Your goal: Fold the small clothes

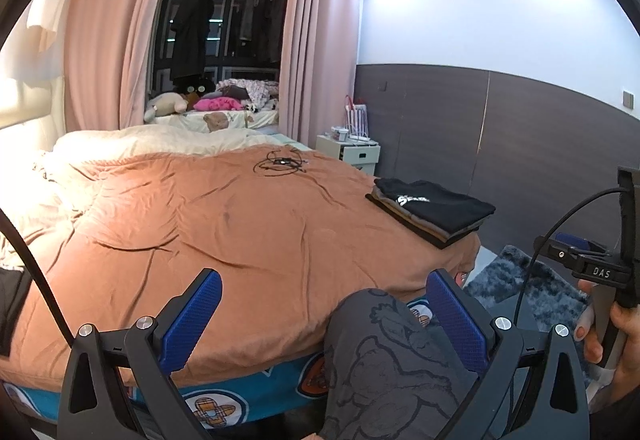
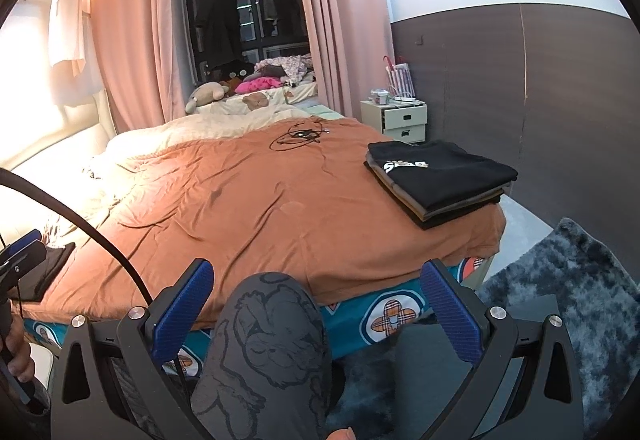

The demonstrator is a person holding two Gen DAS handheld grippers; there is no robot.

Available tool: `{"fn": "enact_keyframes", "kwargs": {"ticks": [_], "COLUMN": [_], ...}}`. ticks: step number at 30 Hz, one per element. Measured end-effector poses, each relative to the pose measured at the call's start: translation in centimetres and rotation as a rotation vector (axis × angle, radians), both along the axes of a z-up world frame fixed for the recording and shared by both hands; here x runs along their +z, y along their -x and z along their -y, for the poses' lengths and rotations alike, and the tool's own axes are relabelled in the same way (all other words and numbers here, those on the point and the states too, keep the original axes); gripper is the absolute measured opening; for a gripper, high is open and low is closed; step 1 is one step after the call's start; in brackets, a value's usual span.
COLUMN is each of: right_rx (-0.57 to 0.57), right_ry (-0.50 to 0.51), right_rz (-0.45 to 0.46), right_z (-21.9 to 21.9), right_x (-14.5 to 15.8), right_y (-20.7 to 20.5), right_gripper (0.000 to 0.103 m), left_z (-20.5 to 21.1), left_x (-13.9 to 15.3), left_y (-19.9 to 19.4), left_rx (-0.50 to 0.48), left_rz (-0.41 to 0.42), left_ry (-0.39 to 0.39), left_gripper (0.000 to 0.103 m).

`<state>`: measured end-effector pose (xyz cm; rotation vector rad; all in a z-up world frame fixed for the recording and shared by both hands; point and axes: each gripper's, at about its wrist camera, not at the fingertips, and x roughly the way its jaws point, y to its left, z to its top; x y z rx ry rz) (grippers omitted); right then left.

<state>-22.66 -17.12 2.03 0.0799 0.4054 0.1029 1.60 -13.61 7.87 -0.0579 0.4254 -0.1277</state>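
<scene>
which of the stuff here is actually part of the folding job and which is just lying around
Part of the job:
- stack of folded clothes at the blanket's right edge
- dark garment lying at the left edge
- orange blanket, the work surface
- left gripper and right gripper, both open and empty

Just lying about:
- tangled cable
- plush toys
- nightstand
- grey rug

Both views low, bedside, sharing bed [image 1: 260, 224]

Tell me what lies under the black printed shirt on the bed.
Under the black printed shirt sit more folded garments: tan and dark edges show. The stack rests on the orange blanket. How many pieces, and what they are, is covered.
</scene>
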Motion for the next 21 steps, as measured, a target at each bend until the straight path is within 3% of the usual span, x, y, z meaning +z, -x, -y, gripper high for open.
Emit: {"fn": "enact_keyframes", "kwargs": {"ticks": [21], "right_rx": [-0.005], "right_ry": [0.015], "right_rz": [0.01], "right_z": [1.6], "right_x": [-0.4], "right_y": [1.2], "right_gripper": [0.103], "left_z": [1.4], "left_x": [0.1], "left_y": [1.2], "left_rx": [-0.003], "left_rz": [-0.015], "left_ry": [0.009], "left_gripper": [0.103]}}
